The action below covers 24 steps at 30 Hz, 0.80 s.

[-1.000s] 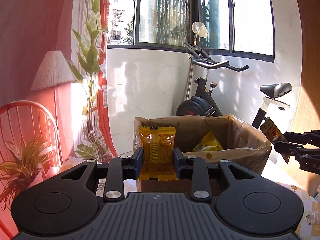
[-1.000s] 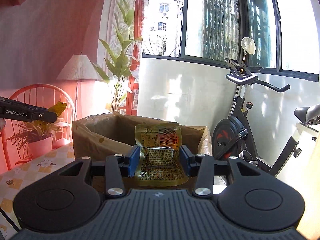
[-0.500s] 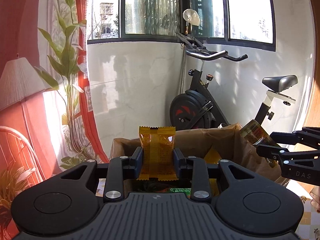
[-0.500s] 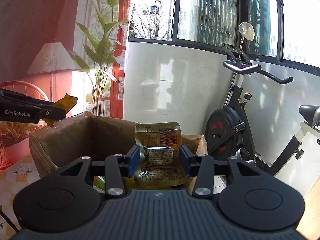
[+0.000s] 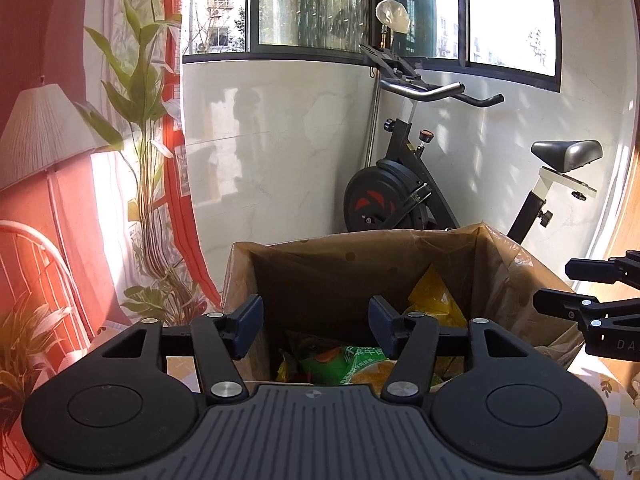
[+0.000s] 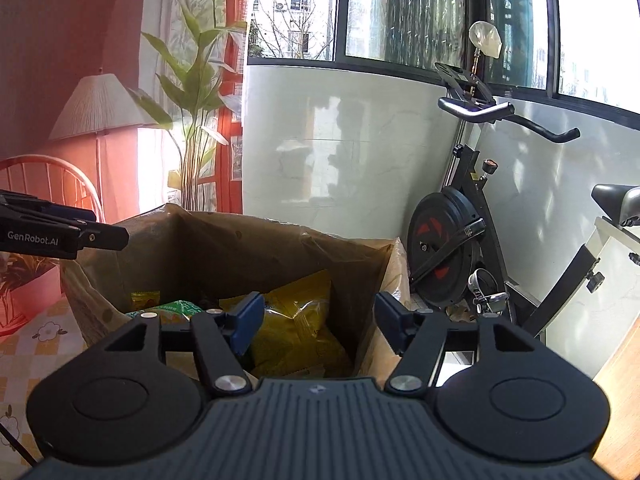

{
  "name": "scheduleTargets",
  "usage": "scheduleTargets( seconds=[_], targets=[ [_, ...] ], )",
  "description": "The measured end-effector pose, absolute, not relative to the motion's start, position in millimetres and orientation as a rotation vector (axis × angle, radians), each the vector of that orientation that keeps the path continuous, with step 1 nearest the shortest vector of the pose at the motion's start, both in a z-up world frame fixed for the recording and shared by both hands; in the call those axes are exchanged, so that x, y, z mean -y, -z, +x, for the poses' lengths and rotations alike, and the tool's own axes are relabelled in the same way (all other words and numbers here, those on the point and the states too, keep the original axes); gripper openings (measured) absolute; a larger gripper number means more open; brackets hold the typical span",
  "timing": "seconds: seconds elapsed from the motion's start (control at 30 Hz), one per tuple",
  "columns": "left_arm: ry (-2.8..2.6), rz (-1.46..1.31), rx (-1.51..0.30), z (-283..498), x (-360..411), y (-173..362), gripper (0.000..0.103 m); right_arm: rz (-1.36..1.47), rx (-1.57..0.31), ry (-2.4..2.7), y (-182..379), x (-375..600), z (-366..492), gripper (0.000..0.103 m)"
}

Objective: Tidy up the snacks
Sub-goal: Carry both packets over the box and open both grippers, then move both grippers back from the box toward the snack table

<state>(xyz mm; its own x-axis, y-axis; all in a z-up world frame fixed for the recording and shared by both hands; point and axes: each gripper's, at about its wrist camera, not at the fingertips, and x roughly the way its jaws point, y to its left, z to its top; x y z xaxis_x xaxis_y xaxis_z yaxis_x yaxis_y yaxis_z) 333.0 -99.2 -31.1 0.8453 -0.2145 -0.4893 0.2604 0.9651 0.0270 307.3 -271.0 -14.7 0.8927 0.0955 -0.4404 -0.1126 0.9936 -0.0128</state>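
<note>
Box (image 5: 360, 268) mouth open above; snack packets (image 6: 296, 320) crowd its floor.

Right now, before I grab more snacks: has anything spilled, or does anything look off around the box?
Nothing stands out. The snack packets lie loosely inside the box, none outside it in view. Its plastic liner is crumpled over the rim, but nothing looks torn.

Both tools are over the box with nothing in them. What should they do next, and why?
Probably pull both back from the box to fetch more snacks. The left tool and right tool are opening with nothing between their pads, and snack packets, like the yellow packet and green packet, already lie inside.
</note>
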Motion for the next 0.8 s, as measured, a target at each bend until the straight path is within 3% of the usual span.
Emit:
scheduleTargets(
  seconds=[0.37, 0.8],
  targets=[
    [0.234, 0.042, -0.519, 285.3, 68.2, 26.6, 0.063, -0.036, -0.437, -0.167, 5.0, 255.4, 263.9, 0.069],
    [0.219, 0.019, -0.548, 223.0, 44.3, 55.3, 0.063, -0.013, -0.47, -0.198, 31.1, 246.2, 206.3, 0.072]
  ],
)
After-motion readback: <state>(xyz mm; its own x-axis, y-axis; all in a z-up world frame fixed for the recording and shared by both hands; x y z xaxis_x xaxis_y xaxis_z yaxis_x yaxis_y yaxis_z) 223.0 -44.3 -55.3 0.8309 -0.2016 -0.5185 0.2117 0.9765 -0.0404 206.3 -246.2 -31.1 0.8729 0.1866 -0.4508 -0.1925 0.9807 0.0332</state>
